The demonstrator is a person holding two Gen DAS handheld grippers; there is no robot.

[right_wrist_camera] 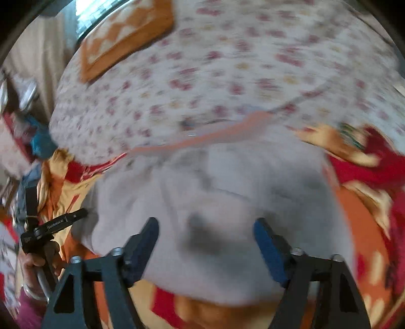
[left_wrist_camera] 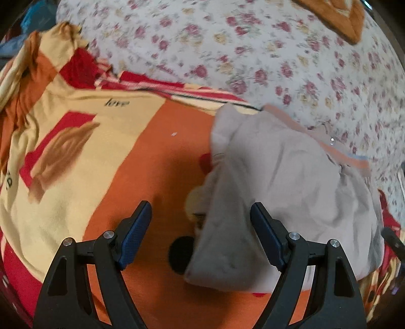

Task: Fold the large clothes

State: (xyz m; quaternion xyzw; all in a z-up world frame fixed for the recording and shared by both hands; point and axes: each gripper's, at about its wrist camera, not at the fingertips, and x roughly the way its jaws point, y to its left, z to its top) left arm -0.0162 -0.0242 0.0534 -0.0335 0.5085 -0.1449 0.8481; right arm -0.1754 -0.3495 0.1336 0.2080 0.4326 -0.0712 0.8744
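A light grey garment with a salmon-pink band lies folded on an orange, cream and red blanket. My left gripper is open above the garment's left edge, holding nothing. In the right wrist view the same grey garment fills the middle, blurred by motion. My right gripper is open just above it, holding nothing. The left gripper's handle and the hand on it show at the left edge.
A white floral bedsheet covers the bed beyond the blanket. An orange patterned cushion lies at the far end. Blue and red clutter sits beside the bed at left.
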